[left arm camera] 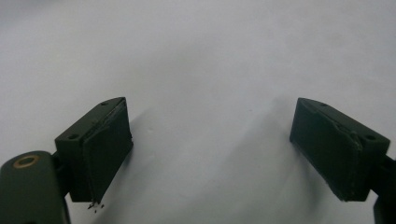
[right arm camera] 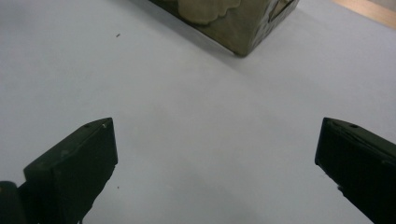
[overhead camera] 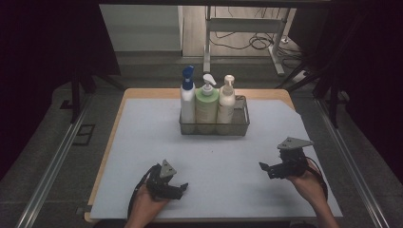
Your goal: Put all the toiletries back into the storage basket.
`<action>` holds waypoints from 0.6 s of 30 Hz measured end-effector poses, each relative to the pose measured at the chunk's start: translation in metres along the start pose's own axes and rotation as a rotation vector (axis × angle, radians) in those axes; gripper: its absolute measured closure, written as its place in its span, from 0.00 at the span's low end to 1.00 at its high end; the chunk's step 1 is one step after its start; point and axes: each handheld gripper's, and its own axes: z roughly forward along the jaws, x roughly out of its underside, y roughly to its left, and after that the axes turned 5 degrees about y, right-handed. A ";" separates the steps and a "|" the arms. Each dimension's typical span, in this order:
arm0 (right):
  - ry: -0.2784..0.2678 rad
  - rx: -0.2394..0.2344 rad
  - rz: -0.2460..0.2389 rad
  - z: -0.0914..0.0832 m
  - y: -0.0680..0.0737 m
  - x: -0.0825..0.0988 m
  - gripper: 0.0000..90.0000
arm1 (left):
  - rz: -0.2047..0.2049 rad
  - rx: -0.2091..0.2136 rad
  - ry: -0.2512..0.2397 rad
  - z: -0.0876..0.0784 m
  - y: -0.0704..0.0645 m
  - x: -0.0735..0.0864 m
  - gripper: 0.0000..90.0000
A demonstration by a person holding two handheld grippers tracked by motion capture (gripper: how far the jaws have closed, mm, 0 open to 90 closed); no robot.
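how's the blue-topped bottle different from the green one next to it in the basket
The blue-topped bottle has a white body and a blue spray head; the green bottle has a pale green body and a white pump. The blue-topped bottle is slimmer and reaches higher; the green bottle is wider. The blue-topped bottle stands at the left end of the row, the green bottle in the middle. Both stand upright in the wire basket.
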 end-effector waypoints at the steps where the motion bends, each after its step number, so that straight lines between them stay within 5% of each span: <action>1: 0.002 0.005 -0.001 0.001 0.001 0.003 0.00 | 0.004 0.000 0.004 0.000 0.000 0.000 0.14; 18: 0.014 -0.014 0.047 0.031 0.013 0.050 0.00 | -0.001 -0.001 -0.001 0.000 0.000 0.000 0.14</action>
